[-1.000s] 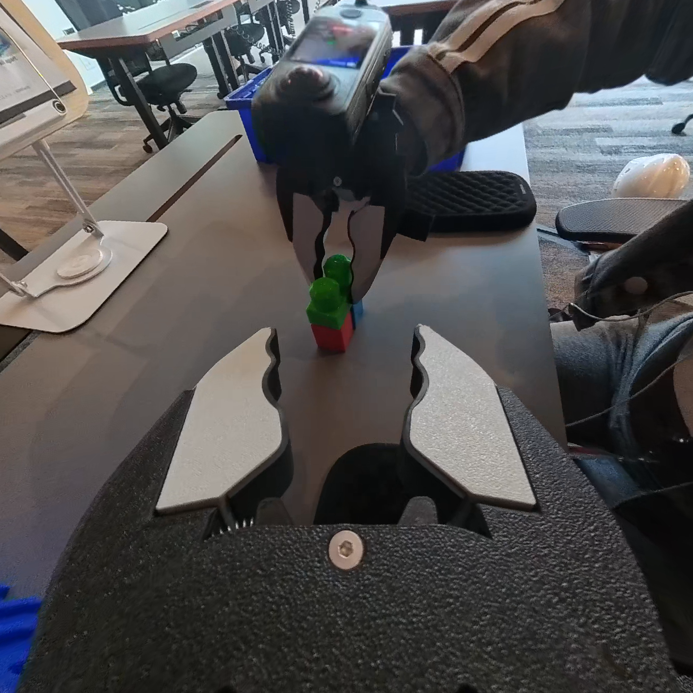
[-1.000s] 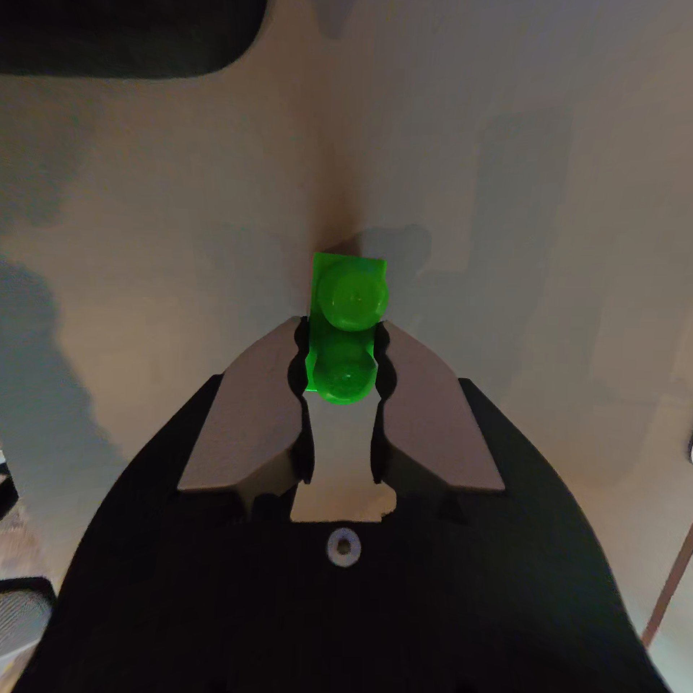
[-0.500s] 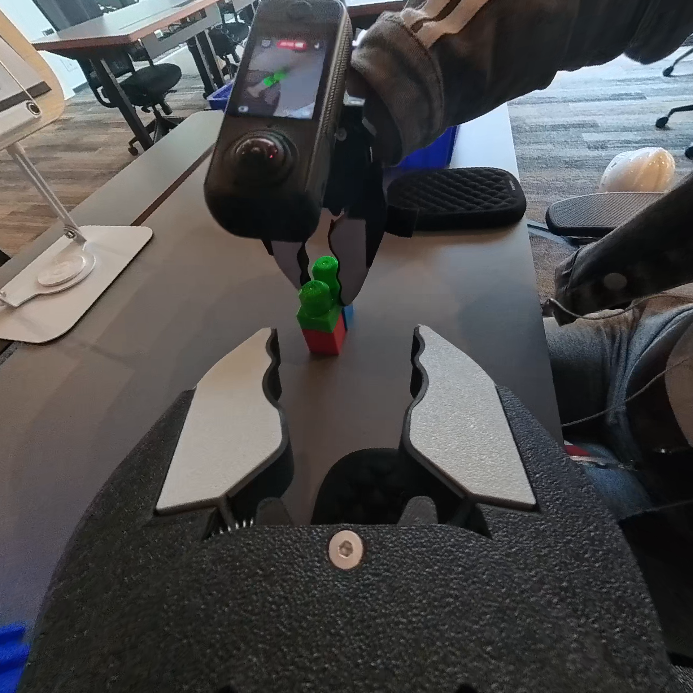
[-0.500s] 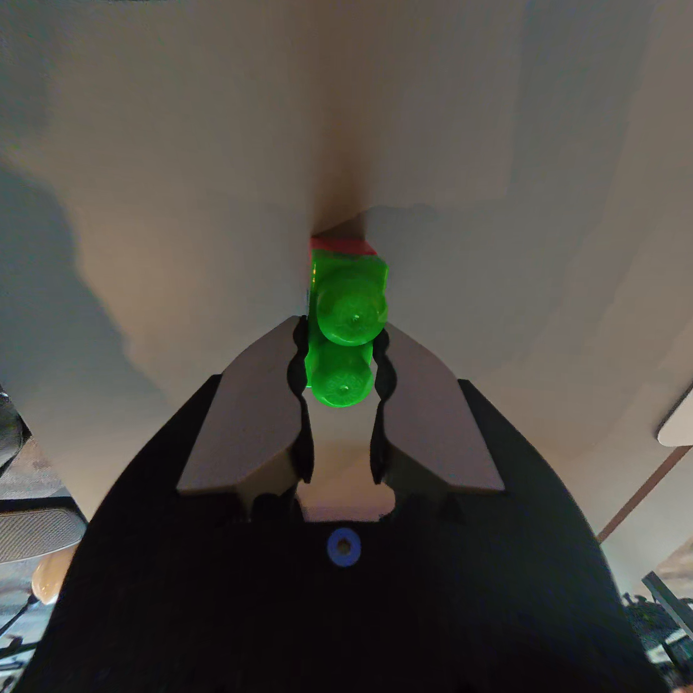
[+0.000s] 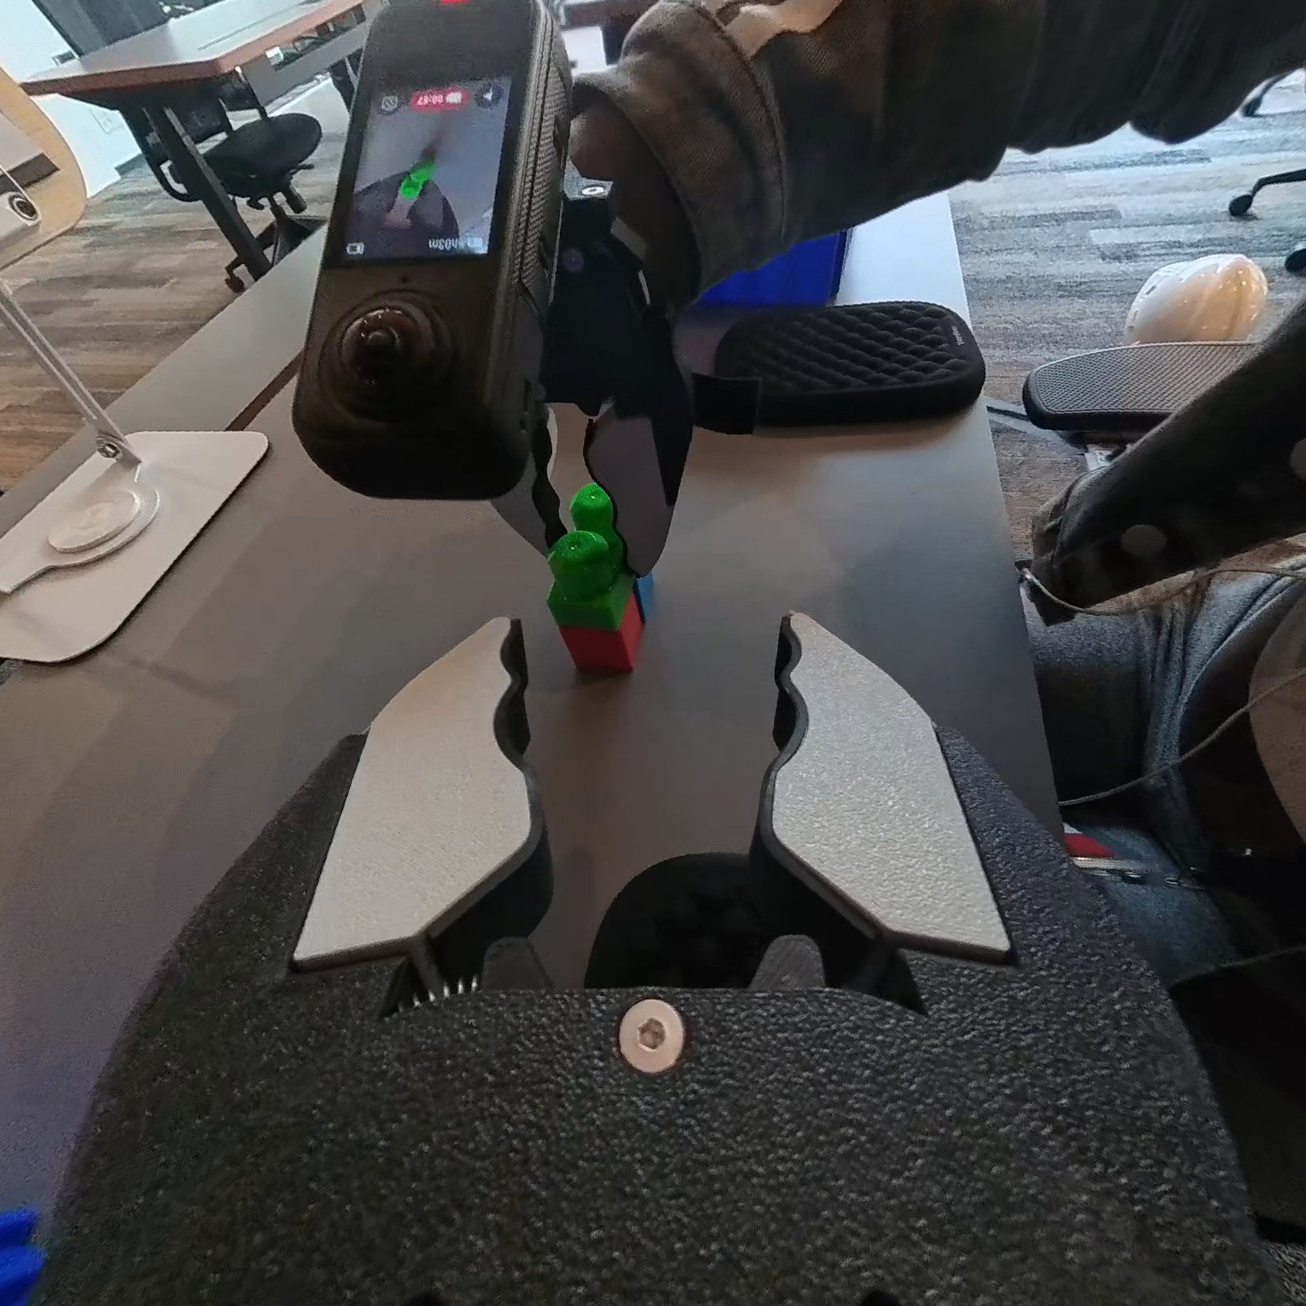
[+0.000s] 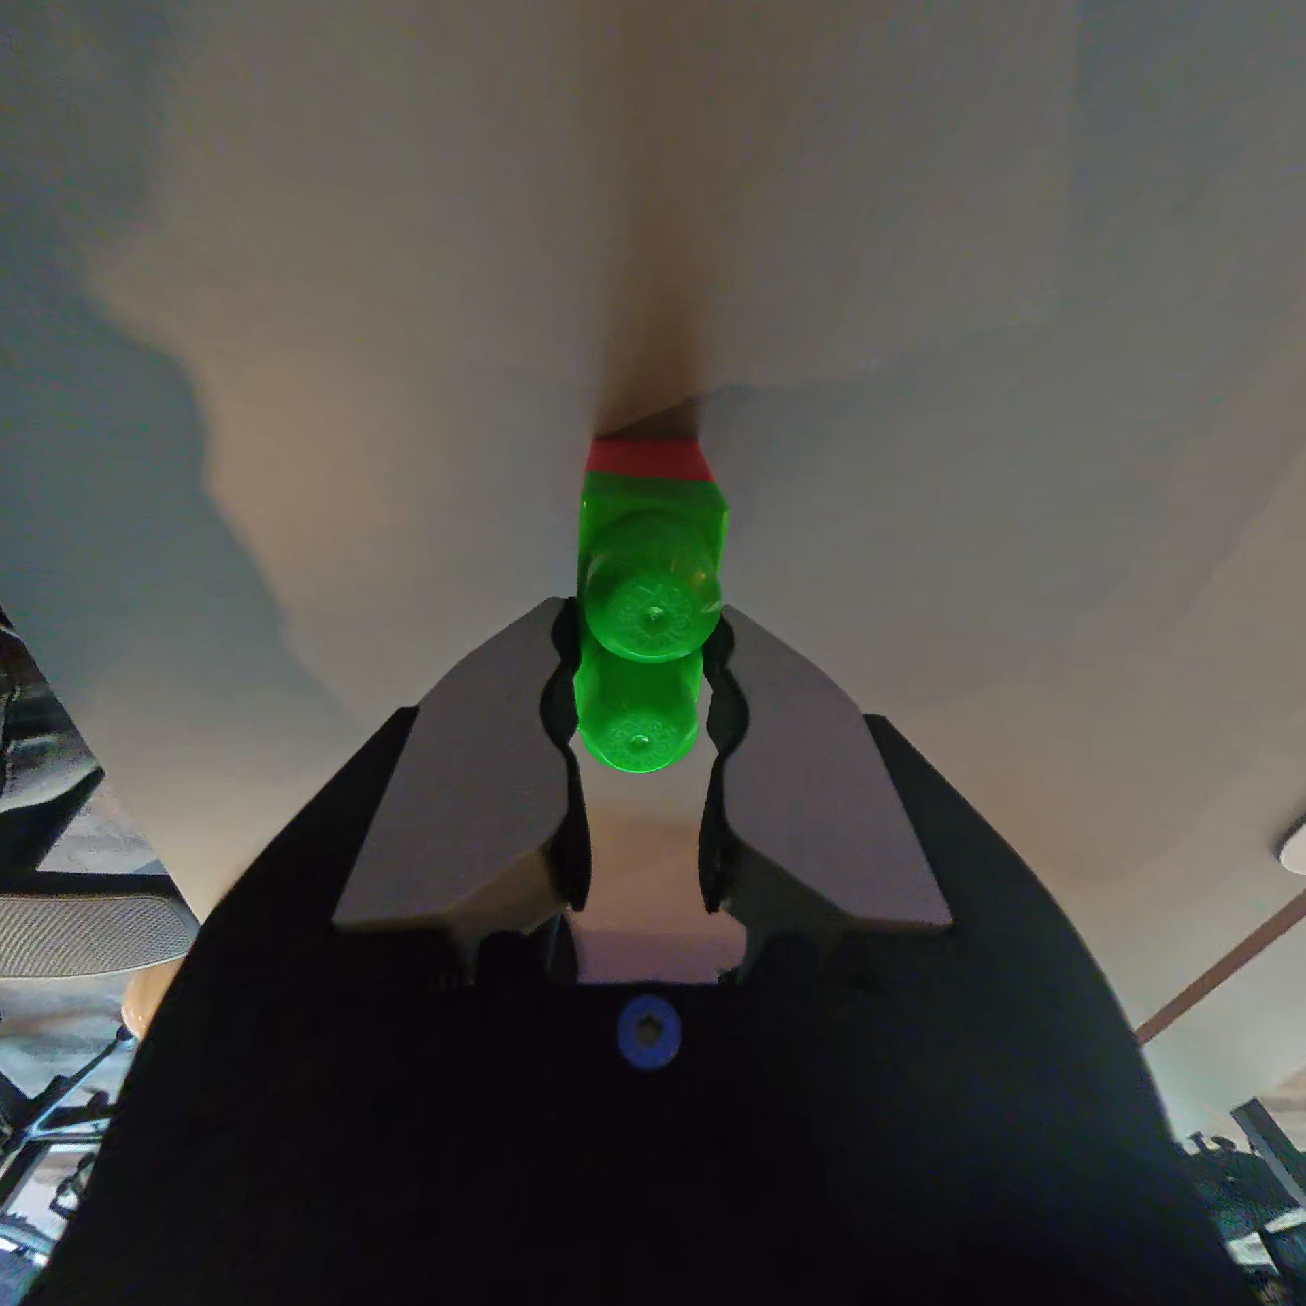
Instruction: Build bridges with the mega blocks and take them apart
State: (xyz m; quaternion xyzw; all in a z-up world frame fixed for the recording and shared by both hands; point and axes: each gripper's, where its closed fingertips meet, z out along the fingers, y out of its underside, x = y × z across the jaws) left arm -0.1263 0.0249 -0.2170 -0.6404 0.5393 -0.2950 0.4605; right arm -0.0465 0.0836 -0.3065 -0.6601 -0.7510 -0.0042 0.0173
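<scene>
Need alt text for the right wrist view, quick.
The right gripper is shut on a bright green two-stud plastic block, seen from above over a pale tabletop. A red block shows just under its far end.

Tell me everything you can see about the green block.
The green block is a glossy, bright plastic piece with two round studs on top, one behind the other. It sits tilted, its near end on the red block and its far end over a blue block, which stand on the dark table. The right gripper comes from above and is clamped around its far stud. The left gripper is open and apart from it.
</scene>
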